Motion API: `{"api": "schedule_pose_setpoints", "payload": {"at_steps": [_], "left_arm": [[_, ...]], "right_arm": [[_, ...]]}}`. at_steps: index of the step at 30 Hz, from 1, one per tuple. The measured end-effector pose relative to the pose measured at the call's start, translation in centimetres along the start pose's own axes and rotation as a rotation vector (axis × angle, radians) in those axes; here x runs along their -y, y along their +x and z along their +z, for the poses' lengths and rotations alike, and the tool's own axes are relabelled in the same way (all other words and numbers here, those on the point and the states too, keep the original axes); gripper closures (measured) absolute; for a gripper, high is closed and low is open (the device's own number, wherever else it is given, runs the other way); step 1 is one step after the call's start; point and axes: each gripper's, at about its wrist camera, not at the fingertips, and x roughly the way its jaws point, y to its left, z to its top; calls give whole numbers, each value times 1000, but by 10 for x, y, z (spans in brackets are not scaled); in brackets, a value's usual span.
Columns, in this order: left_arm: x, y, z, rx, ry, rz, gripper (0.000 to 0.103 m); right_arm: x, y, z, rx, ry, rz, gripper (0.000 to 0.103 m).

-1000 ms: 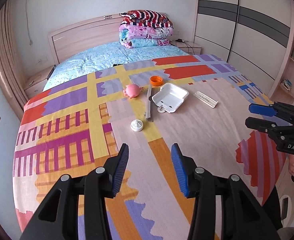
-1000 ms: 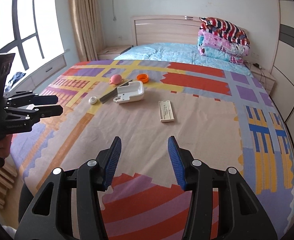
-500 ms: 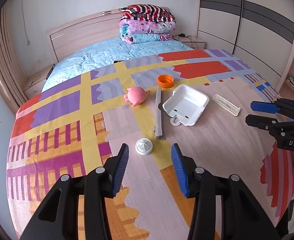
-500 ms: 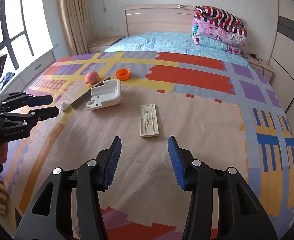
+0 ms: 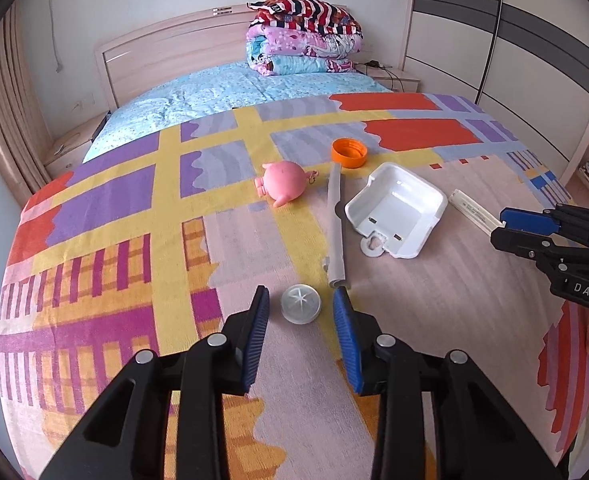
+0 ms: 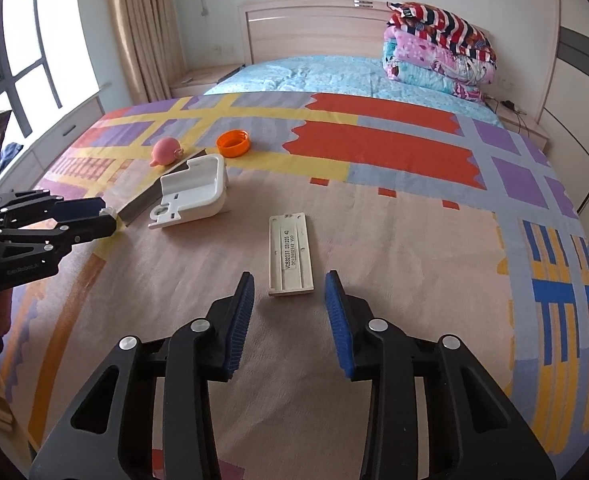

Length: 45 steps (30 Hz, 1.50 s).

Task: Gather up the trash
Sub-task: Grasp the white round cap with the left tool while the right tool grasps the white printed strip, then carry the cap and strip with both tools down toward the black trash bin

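Both wrist views look steeply down, close over the patchwork-patterned bedspread (image 5: 94,216), toward twelve o'clock; both share the white plastic tray (image 5: 398,216).

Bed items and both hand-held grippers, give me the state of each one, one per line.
Left hand-held gripper: closing, white cap between its jaws, not gripped yet.
Right hand-held gripper: closing, nothing gripped, cream plate just ahead.
White cap: lying flat, hollow side up.
Orange lid: open side up.
White tray: empty, open side up.
Cream plate: flat, label up.
Grey tube: lying flat beside the tray.
Pink pig: on its side.
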Motion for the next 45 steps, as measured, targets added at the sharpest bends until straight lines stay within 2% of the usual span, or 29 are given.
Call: {"api": "schedule_pose_setpoints", "payload": {"at_steps": [2, 5, 16, 20, 45], "left_arm": [[0, 0, 0, 3, -6, -1, 73], [-1, -1, -2, 9, -10, 16, 83], [7, -30, -14, 42, -5, 14, 83], [17, -46, -19, 64, 16, 26, 83], [68, -154, -71, 184, 45, -27, 83]], "right_arm": [[1, 1, 1, 0, 6, 8, 80], [-1, 0, 1, 0, -1, 2, 80], [-5, -23, -10, 38, -4, -4, 80], [-11, -39, -14, 60, -18, 0, 80], [-55, -148, -62, 193, -95, 49, 80]]}}
